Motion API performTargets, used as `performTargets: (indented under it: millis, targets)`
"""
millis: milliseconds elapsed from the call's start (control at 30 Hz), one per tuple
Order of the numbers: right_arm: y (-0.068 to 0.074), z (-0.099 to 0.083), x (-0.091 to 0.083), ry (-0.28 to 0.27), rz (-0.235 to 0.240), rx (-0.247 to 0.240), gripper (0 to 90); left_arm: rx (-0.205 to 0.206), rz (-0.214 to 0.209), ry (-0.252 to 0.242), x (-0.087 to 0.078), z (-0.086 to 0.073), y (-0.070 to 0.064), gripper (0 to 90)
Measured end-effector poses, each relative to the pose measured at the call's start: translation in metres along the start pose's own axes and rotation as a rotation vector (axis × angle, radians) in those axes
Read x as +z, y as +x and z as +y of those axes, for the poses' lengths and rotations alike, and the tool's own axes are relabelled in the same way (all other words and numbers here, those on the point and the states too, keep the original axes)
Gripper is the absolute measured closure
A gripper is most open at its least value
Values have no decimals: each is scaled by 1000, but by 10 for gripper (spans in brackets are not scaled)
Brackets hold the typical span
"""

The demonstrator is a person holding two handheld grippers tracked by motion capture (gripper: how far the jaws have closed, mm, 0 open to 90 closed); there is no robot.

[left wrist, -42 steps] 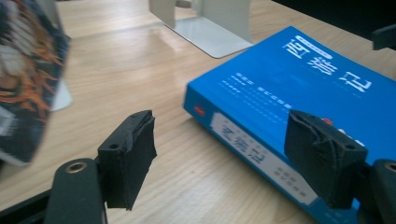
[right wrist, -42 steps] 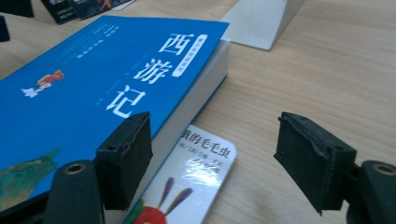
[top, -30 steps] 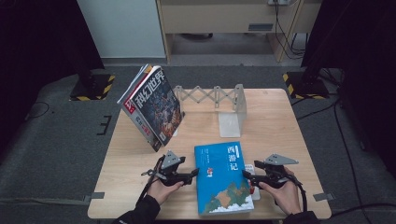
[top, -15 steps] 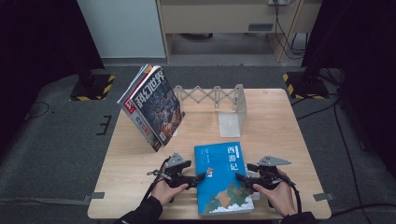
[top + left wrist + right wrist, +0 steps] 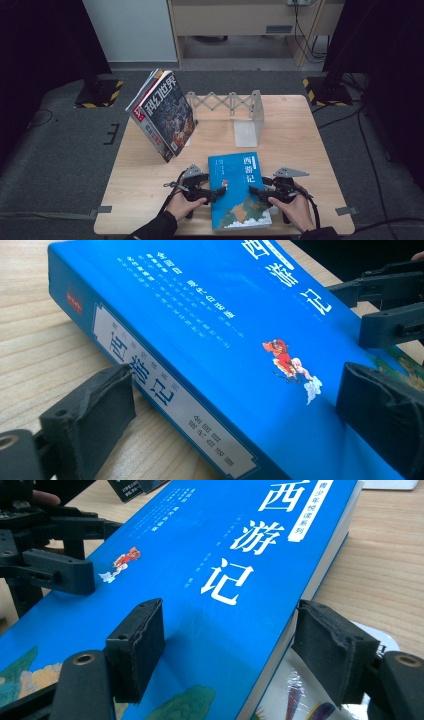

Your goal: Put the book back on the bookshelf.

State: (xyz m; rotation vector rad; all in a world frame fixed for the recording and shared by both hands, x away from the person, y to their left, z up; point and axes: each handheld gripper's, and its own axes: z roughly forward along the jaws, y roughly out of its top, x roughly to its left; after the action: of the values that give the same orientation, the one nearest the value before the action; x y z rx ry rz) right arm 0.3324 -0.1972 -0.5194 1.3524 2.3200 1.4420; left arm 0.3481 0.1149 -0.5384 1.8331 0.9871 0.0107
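A thick blue book (image 5: 236, 189) with white Chinese title characters lies flat near the table's front edge. My left gripper (image 5: 216, 191) reaches in over its spine side, and my right gripper (image 5: 256, 191) over its page side. In the left gripper view the left gripper (image 5: 235, 420) stands open astride the spine (image 5: 165, 400), one pad low beside it and the other above the cover. The right gripper (image 5: 230, 645) is also open in its own view, with one pad (image 5: 137, 645) over the blue cover (image 5: 215, 570) and the other beside the page edge.
Several magazines (image 5: 165, 112) lean against an expanding metal rack (image 5: 222, 102) at the back left. A metal bookend (image 5: 248, 124) stands behind the book. Something white and glossy with a colour print (image 5: 300, 700) pokes out under the book's right edge. Bare wood (image 5: 310, 145) lies to the right.
Both grippers have moved inward from the table beside the book, and their jaws now straddle its two long edges. The book has not moved.
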Motion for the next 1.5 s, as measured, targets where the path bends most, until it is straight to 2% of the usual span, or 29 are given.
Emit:
performTargets:
  millis: [300, 633, 900, 967, 1000, 1033, 1067, 1100, 1167, 1300, 1367, 1400, 1433, 1500]
  targets:
    - [-1, -1, 4, -5, 7, 30, 259, -58, 5, 8, 4, 1, 2, 0]
    - [-1, -1, 5, -8, 8, 39, 249, -58, 9, 8, 4, 1, 2, 0]
    - [-1, -1, 6, -9, 8, 48, 245, -80, 18, 12, 3, 3, 3, 8]
    - [-1, -1, 6, -5, 10, 53, 243, -61, 41, -10, -2, 6, 3, 69]
    - [-1, -1, 6, -5, 10, 53, 243, -61, 41, -10, -2, 6, 3, 138]
    - [-1, -1, 6, -7, 11, 53, 241, -38, 64, -26, -6, 8, 3, 226]
    - [-1, -1, 6, -7, 11, 55, 240, -31, 82, -41, -12, 12, 4, 309]
    - [-1, -1, 7, -8, 10, 55, 238, -40, 74, -44, -12, 11, 5, 345]
    - [-1, -2, 7, -15, 10, 55, 236, -33, 76, -45, -11, 10, 4, 327]
    - [-2, -3, 7, -23, 15, 59, 236, -1, 77, -28, -5, 8, -1, 155]
    - [-3, -2, 6, -17, 13, 41, 243, -7, 72, -17, -4, 8, -2, 141]
    - [-2, -1, 6, -13, 13, 39, 247, -44, 61, -5, -5, 7, -1, 143]
    - [-3, -1, 5, -6, 14, 32, 251, -62, 52, 2, -5, 6, -1, 143]
    - [-1, -1, 2, 3, 13, 25, 256, -59, 44, 14, -8, 5, -3, 143]
